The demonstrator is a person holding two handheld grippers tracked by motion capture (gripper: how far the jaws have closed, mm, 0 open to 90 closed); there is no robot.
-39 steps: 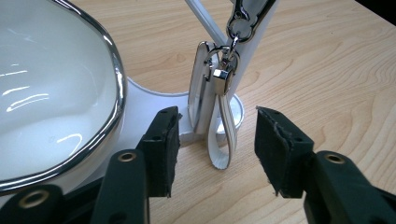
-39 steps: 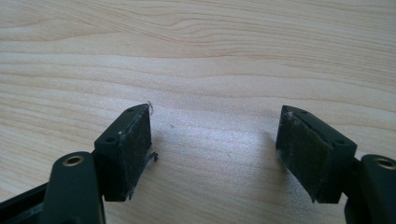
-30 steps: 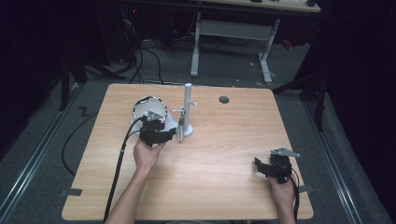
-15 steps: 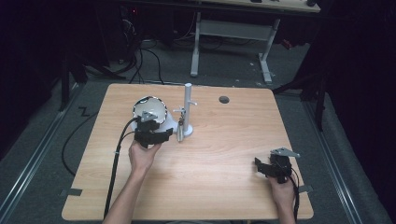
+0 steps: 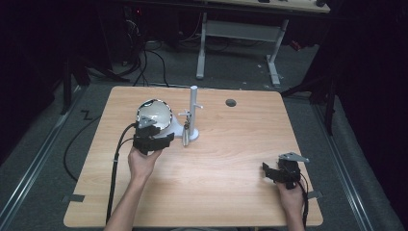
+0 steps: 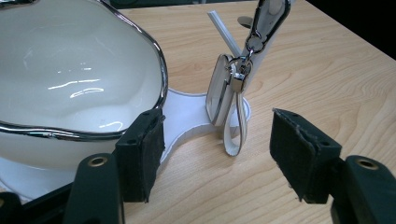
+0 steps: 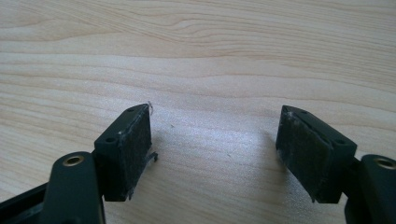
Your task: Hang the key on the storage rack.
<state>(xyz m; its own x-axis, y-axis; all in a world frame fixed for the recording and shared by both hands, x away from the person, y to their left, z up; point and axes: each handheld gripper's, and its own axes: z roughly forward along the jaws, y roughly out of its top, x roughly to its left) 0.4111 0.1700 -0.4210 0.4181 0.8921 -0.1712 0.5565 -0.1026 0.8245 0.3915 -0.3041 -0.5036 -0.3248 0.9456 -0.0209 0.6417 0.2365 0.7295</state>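
Observation:
A white bowl with a silver rim (image 5: 154,114) (image 6: 70,79) sits on the flat white base (image 6: 187,116) of a stand whose post (image 5: 193,110) rises at the table's middle. A white key fob (image 5: 185,131) (image 6: 219,93) hangs from a metal clip on the post, with a strap loop (image 6: 233,135) below it. My left gripper (image 5: 153,139) (image 6: 219,158) is just in front of the bowl and fob. Its jaws have just been opening and stand open with nothing between them. My right gripper (image 5: 281,172) (image 7: 215,154) rests open over bare wood at the near right.
The wooden table (image 5: 231,144) has a round cable hole (image 5: 231,102) at the back right. The left gripper's black cable (image 5: 115,173) trails off the near left edge. A desk frame (image 5: 240,33) stands on the floor behind the table.
My left gripper has drawn back a little from the stand, toward the near left. The right gripper has not moved.

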